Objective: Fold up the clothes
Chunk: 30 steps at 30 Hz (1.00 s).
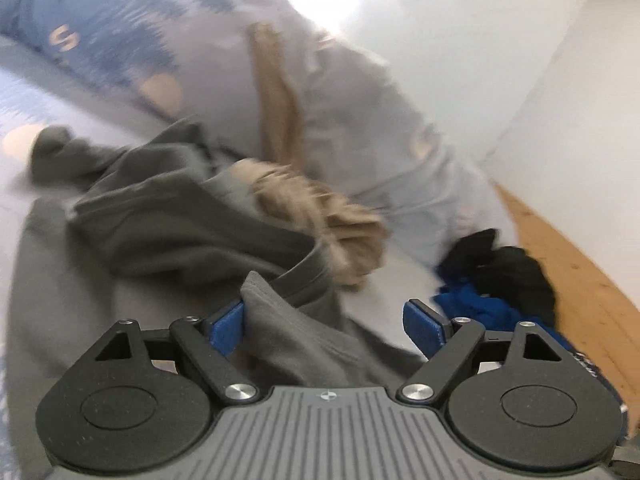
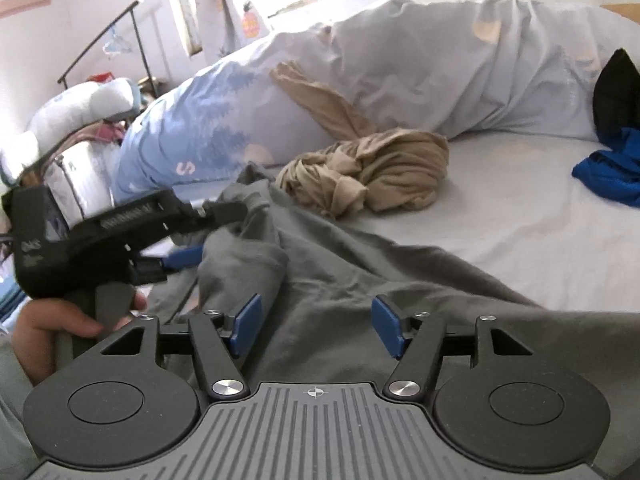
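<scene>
A crumpled grey garment [image 2: 360, 272] [image 1: 168, 224] lies spread on the white bed sheet [image 2: 520, 220]. My right gripper [image 2: 318, 326] hovers just over it, open, its blue pads clear of the cloth. My left gripper [image 1: 326, 328] stands wide open; a raised fold of the grey garment sits between its jaws and leans on the left pad [image 1: 228, 328]. In the right wrist view the left gripper [image 2: 216, 236] reaches in from the left, held by a person's hand [image 2: 52, 324]. A tan garment [image 2: 380, 168] [image 1: 320, 216] lies bunched behind the grey one.
A rumpled pale blue duvet [image 2: 400, 60] [image 1: 340, 92] runs along the far side of the bed. Blue cloth [image 2: 612, 168] [image 1: 480, 304] and black cloth [image 2: 616, 92] lie at the right. A wooden bed edge [image 1: 580, 272] borders the mattress. A clothes rack [image 2: 136, 32] stands at the back left.
</scene>
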### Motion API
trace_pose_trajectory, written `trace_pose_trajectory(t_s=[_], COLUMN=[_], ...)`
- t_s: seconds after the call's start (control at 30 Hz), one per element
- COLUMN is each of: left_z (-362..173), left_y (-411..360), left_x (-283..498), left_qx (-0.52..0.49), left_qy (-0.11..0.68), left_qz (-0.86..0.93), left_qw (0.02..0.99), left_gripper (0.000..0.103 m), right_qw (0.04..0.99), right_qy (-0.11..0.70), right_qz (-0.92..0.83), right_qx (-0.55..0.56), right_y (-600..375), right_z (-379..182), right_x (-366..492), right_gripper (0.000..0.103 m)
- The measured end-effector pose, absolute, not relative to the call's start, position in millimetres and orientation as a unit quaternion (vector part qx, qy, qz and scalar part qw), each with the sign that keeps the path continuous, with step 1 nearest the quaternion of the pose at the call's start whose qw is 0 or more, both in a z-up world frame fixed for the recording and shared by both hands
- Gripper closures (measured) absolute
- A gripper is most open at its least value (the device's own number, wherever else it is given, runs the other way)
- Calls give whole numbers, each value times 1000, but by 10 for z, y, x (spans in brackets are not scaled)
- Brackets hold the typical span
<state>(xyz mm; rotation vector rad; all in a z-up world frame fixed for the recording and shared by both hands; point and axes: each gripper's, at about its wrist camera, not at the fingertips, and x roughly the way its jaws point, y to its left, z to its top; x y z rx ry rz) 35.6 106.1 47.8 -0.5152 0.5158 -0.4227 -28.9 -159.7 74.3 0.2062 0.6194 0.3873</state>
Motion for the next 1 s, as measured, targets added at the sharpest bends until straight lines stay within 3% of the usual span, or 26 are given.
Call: trace_pose_trajectory(t_s=[0.23, 0.37, 0.53, 0.63, 0.67, 1.0], left_z=[351, 304, 259, 263, 285, 723], left_y=[1162, 1246, 1326, 1328, 1313, 449], left_x=[461, 470, 471, 473, 469, 223], left_qx=[-286, -332, -374, -379, -374, -152], left_qy=[284, 277, 268, 265, 262, 232], left_qz=[-185, -183, -181, -175, -172, -280], left_qw=[897, 883, 869, 870, 873, 919], left_gripper=[17, 39, 53, 68, 81, 87], right_qw=[925, 922, 922, 922, 923, 930], right_qy=[310, 318, 320, 319, 319, 312], right_qz=[190, 191, 191, 189, 188, 148], right_qx=[106, 108, 109, 108, 108, 126], right_y=[-1596, -1600, -1611, -1616, -1621, -1875], right_z=[664, 604, 582, 582, 583, 593], right_x=[-265, -261, -280, -290, -292, -255], right_gripper=[37, 36, 36, 36, 36, 35])
